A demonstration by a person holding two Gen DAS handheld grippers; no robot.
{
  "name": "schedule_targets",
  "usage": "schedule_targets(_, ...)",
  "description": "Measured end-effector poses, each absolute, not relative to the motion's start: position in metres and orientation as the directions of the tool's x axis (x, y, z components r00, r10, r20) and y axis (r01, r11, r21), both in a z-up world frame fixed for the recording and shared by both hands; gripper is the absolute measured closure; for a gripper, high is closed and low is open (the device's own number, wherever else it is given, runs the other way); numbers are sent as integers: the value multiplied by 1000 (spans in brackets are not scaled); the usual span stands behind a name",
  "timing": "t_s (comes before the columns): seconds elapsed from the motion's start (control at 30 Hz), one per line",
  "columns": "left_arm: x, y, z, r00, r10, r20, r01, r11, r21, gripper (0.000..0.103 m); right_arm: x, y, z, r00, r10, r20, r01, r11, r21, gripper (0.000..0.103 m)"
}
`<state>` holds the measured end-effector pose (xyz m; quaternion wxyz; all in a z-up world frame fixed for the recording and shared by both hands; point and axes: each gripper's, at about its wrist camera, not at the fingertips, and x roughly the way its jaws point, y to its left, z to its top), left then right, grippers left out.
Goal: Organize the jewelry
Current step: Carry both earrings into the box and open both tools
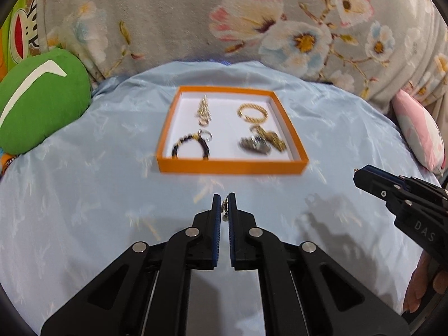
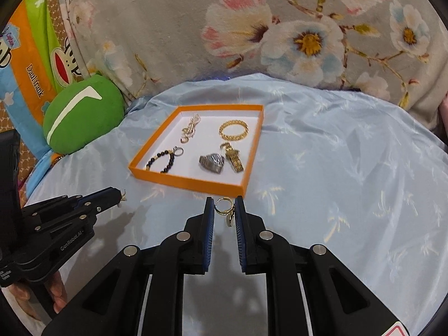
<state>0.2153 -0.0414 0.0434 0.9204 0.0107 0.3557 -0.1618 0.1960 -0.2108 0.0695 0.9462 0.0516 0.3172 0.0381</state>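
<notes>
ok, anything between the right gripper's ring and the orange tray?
Nothing visible. The right gripper holds the gold ring just short of the orange tray; only bare blue sheet and the tray's low near wall lie ahead.

We see an orange tray (image 2: 187,181) holding a beaded bracelet (image 2: 162,161), gold bangle (image 2: 233,129), two watches (image 2: 221,159) and a rhinestone brooch (image 2: 190,131); a gold ring (image 2: 223,206) hangs outside.

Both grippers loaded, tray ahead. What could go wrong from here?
1. The gold ring sits at the very tips of the right gripper; it may slip onto the blue sheet.
2. The left gripper pinches a tiny earring, easily lost.
3. The orange tray is crowded; drops may tangle with the beaded bracelet.
</notes>
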Motion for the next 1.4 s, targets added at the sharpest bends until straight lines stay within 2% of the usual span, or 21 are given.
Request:
schedule_targets(0.23,280,-45,49,718,-292,-632,272,953,-132,99,260,-199,76,807,137,-575,-65,987,144,90)
schedule_targets(0.53,354,-56,27,719,-280,-637,241,959,-149,99,327,-203,61,796,170,-581,-59,977,205,90)
schedule_targets(0.97,384,-72,15,723,-251,-644,248,964,-97,99,360,-194,42,778,158,-608,-67,983,170,89)
schedule_targets(1.17,386,-72,12,722,-239,-650,238,967,-91,98,361,-193,41,793,151,-590,-70,985,158,87)
schedule_targets(1.23,387,-71,11,720,-233,-654,229,969,-94,94,360,-194,42,799,150,-583,-68,985,161,86)
schedule_targets(1.3,388,-68,11,719,-229,-656,216,971,-103,81,360,-196,44,802,150,-578,-64,984,167,86)
schedule_targets(1.4,387,-62,14,733,-234,-639,205,971,-120,80,359,-200,45,805,151,-574,-58,983,176,86)
